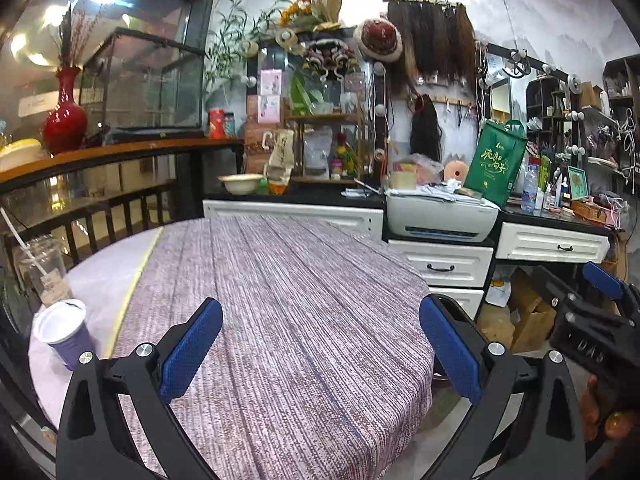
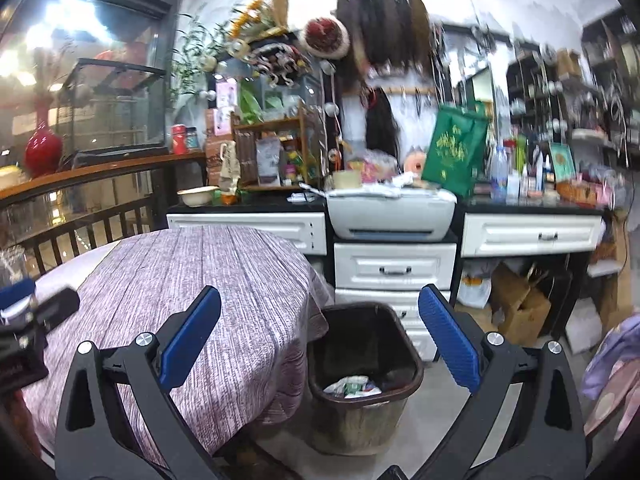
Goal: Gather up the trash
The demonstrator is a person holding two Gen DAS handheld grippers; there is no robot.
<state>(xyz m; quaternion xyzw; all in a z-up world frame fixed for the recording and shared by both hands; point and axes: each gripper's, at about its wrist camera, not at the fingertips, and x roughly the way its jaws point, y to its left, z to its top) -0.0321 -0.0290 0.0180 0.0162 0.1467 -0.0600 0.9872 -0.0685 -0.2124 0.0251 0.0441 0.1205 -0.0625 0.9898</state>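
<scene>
Here my left gripper (image 1: pixel 320 350) is spread wide and empty over the cloth-covered counter (image 1: pixel 288 300), and my right gripper (image 2: pixel 320 350) is spread just as wide, empty too, hanging above the bin (image 2: pixel 362 364) that stands on the floor beside the counter's edge. Some crumpled wrappers (image 2: pixel 352 386) already lie at the bottom of the bin, so I judge part of the job done. What is left sits at the counter's left edge: a purple paper cup (image 1: pixel 66 332) and, just behind it, a clear plastic cup (image 1: pixel 40 268) with a straw. The left gripper is nearer to both.
</scene>
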